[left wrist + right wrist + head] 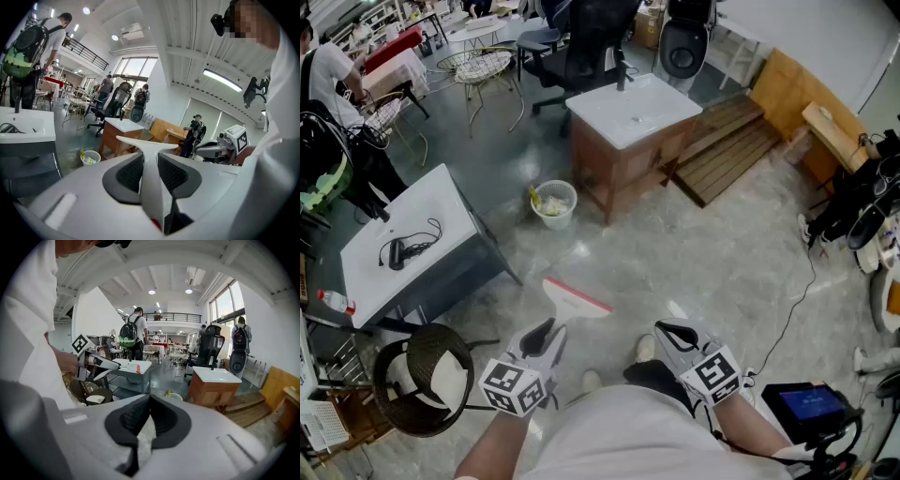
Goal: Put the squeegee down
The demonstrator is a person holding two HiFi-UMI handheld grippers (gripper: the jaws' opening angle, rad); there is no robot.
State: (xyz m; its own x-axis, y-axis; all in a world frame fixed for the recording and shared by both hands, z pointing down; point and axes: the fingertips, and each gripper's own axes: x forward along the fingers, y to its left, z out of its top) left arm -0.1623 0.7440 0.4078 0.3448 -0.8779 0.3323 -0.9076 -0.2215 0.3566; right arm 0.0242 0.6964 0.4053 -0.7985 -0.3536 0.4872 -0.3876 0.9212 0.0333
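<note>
Jaws of the left gripper [546, 333] are clamping the white handle of the squeegee [575, 302], which is hanging in the air over the grey floor [694, 253], its red-edged blade pointing away from the person. It is likely feeling light and stiff, with a softer blade strip, so the narrow handle is looking like the sound place to grip. The right gripper [675, 330] is hovering with jaws pressed together, gripping nothing. A white table [422, 206] is standing to the left, with a small bin [554, 202] beyond.
</note>
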